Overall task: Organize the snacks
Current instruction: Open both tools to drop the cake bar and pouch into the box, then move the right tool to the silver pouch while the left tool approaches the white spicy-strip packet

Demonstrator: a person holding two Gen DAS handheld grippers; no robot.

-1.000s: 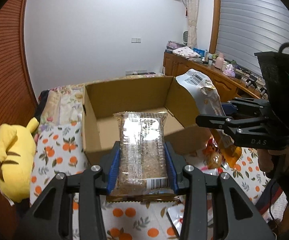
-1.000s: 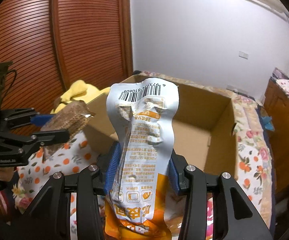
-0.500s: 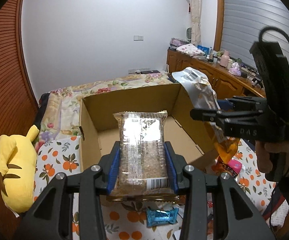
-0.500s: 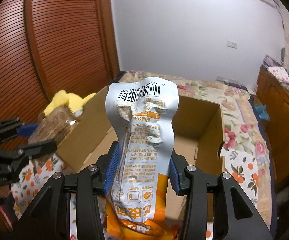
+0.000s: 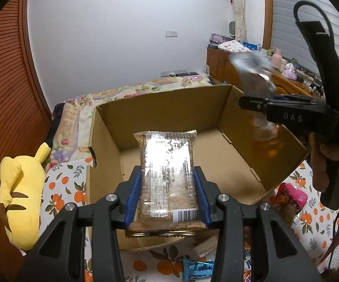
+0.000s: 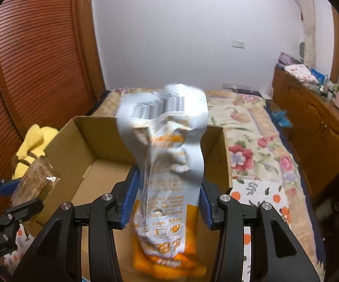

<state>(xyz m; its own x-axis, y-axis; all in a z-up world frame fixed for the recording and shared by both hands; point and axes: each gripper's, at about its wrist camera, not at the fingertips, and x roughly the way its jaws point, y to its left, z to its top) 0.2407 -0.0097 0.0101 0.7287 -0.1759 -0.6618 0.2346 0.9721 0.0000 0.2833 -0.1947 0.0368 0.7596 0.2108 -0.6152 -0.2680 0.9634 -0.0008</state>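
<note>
- Snack packets are in both grippers, and each now hangs over the open cardboard box (image 5: 169, 108) instead of short of its near wall, as a second ago.
- Left gripper (image 5: 167, 197) is clamped on a clear-wrapped brown cracker pack (image 5: 167, 171), which stands straight ahead between the blue pads (image 5: 131, 195), its far end above the bare box floor.
- Right gripper (image 6: 167, 202) pinches a white-and-orange snack pouch (image 6: 167, 164) at mid-length; the barcode end sticks out ahead and has flopped and blurred, the orange end hangs below the jaws.
- From the left gripper, the right one sits ahead and to the right, above the box's right wall; a second ago it was nearer and outside that wall.
- Loose snacks lie on the orange-print sheet (image 5: 61, 188) beneath and behind the left gripper: a blue bar (image 5: 197, 268), and to the right a pink packet (image 5: 294, 195).
- Both packets look ready to be let go into the box, which holds nothing yet; more remain outside.
- Yellow plush toy (image 5: 21, 188) lies left of the box, clear of the work.
</note>
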